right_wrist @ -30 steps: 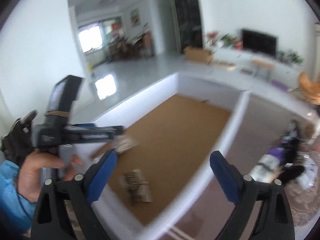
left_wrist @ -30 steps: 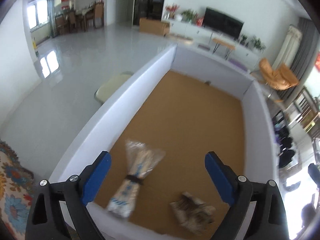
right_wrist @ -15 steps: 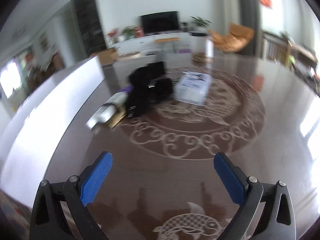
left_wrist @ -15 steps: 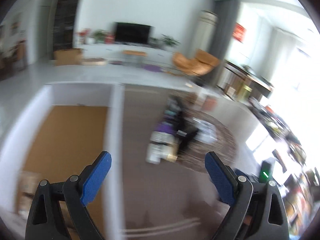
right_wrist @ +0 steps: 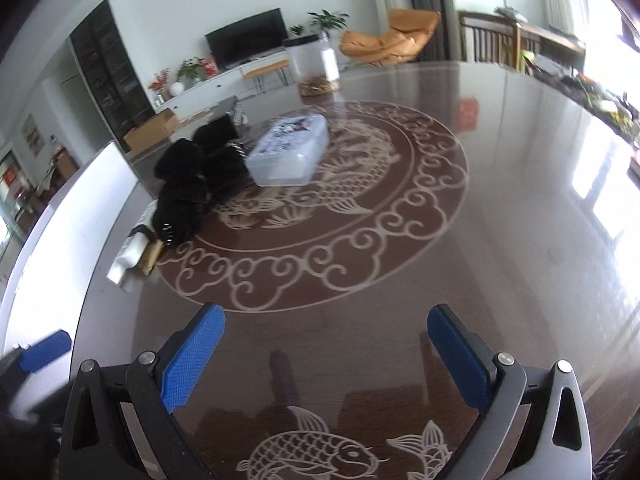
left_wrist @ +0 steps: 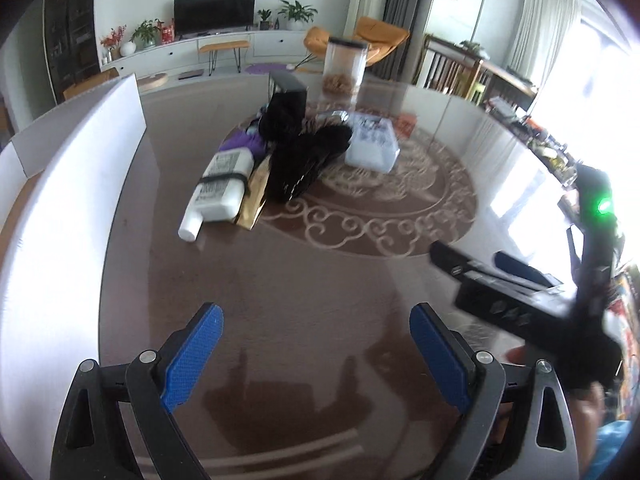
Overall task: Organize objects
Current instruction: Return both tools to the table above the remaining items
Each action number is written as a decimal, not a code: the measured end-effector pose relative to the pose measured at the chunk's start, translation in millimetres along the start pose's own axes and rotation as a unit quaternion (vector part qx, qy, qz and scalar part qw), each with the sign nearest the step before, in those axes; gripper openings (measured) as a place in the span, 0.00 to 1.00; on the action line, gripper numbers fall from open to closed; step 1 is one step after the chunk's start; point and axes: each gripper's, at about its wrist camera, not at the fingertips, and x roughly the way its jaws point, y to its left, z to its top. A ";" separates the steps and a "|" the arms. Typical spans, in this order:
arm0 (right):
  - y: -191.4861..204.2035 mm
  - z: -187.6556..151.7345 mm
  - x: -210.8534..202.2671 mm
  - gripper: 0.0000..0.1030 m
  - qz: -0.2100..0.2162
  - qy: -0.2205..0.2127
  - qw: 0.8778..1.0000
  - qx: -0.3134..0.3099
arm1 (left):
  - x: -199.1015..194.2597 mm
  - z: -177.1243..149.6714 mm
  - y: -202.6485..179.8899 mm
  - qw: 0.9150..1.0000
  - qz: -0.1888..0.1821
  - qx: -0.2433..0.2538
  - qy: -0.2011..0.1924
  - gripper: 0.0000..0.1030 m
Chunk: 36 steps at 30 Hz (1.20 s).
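Observation:
A pile of objects lies on the dark patterned table (left_wrist: 320, 272): a white bottle (left_wrist: 218, 190) with a black band, a gold packet (left_wrist: 256, 192), black furry items (left_wrist: 304, 156), a clear plastic box (left_wrist: 374, 146). The pile also shows in the right wrist view: black furry items (right_wrist: 184, 192), clear box (right_wrist: 290, 152), white bottle (right_wrist: 128, 254). My left gripper (left_wrist: 316, 360) is open and empty, well short of the pile. My right gripper (right_wrist: 326, 360) is open and empty over the table; it also shows in the left wrist view (left_wrist: 500, 276).
A white-walled box (left_wrist: 68, 208) with a cork floor stands to the left of the pile. A tall clear jar (left_wrist: 344, 70) with brown contents stands at the far side of the table. A small black box (left_wrist: 288, 84) stands behind the pile.
Both grippers have swung right, away from the white-walled box and its packets, and now face the pile on the table. Both stayed open.

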 end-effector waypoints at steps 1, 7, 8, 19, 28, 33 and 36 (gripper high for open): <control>-1.1 -0.3 1.5 0.99 -0.004 0.003 1.000 0.001 | 3.9 -1.4 1.6 1.000 0.002 -0.001 0.001 0.93; 2.7 -2.0 7.2 0.99 -0.014 0.013 1.000 -0.011 | 30.5 -8.1 9.3 1.000 0.019 -0.004 0.021 0.93; 2.9 -2.3 8.3 0.99 -0.014 0.015 1.000 -0.013 | 33.7 -9.3 10.6 1.000 0.020 -0.005 0.023 0.93; 7.3 -3.2 13.5 0.99 -0.018 0.021 0.999 -0.019 | 42.3 -14.5 11.9 0.999 0.037 0.006 0.023 0.93; 9.3 -4.1 14.8 1.00 -0.021 0.022 0.999 -0.023 | 45.5 -15.1 10.9 0.998 0.056 0.025 0.027 0.96; 12.2 -4.4 16.0 1.00 -0.029 0.024 0.999 -0.032 | 39.9 5.6 36.5 0.998 0.051 -0.032 0.017 0.96; 12.2 -4.6 16.1 1.00 -0.029 0.024 0.999 -0.031 | 33.0 37.0 53.2 0.995 0.083 -0.060 -0.010 0.96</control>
